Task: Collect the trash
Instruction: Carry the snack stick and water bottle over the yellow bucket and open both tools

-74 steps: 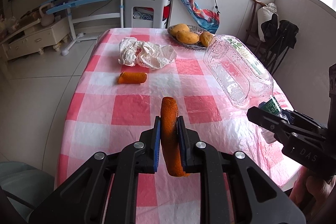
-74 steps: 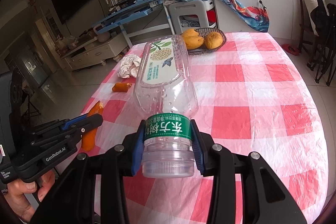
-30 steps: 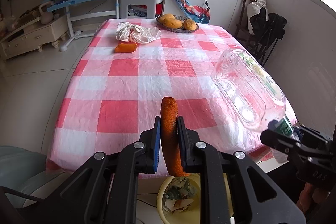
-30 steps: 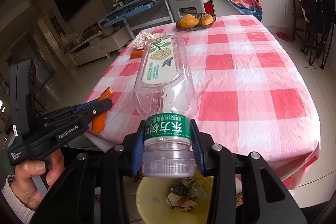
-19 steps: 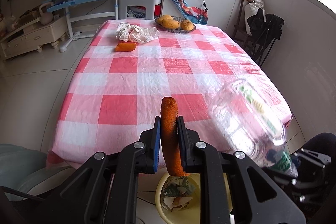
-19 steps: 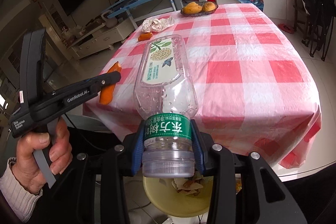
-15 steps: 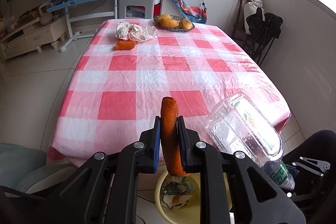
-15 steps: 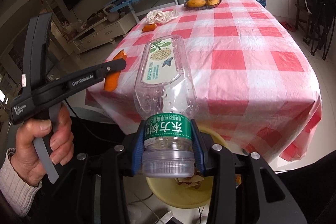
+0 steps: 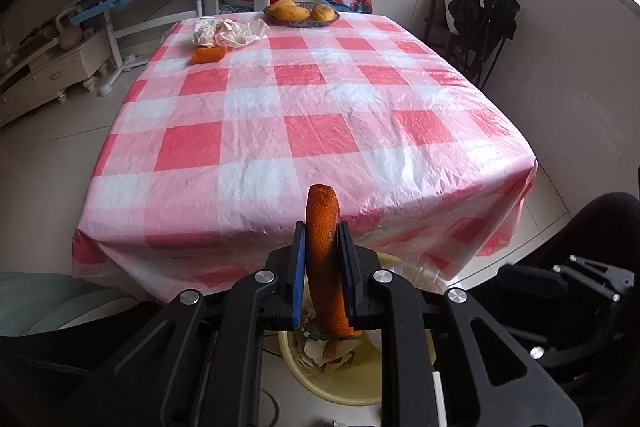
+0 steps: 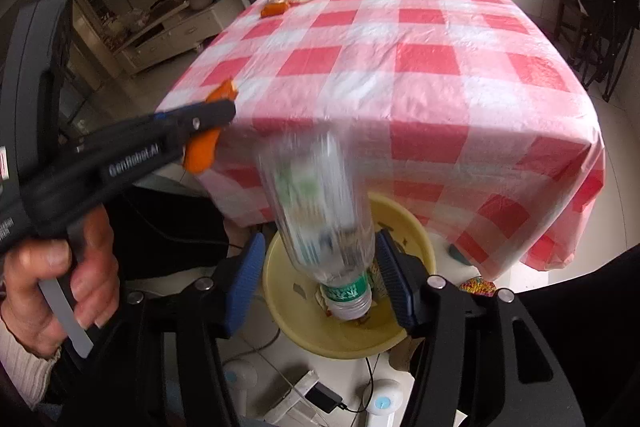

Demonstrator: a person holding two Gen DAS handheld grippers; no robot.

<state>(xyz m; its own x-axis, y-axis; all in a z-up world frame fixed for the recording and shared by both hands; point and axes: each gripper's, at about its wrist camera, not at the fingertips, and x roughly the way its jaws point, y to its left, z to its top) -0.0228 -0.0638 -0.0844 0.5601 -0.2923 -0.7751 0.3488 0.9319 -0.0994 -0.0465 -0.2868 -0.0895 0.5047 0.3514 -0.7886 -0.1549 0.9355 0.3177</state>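
My left gripper (image 9: pixel 322 239) is shut on a curved strip of orange peel (image 9: pixel 322 227), held just off the table's near edge above a yellow bin (image 9: pixel 332 383) that holds scraps. In the right wrist view the same left gripper (image 10: pixel 212 119) and peel (image 10: pixel 200 151) show at the left. My right gripper (image 10: pixel 318 279) is opening. A clear plastic bottle (image 10: pixel 320 211) with a green neck band, blurred, drops neck down between the spread jaws into the yellow bin (image 10: pixel 292 299). The pads stand off its sides.
The table with the red and white checked cloth (image 9: pixel 304 115) carries another orange peel (image 9: pixel 208 55), crumpled white wrapping (image 9: pixel 228 31) and a basket of fruit (image 9: pixel 300 13) at its far end. A hand (image 10: pixel 60 279) holds the left gripper. Cables and small devices lie on the floor by the bin.
Both grippers drew back from the table to over the yellow bin. The right jaws spread and let go of the bottle, which now falls. The left keeps its peel.
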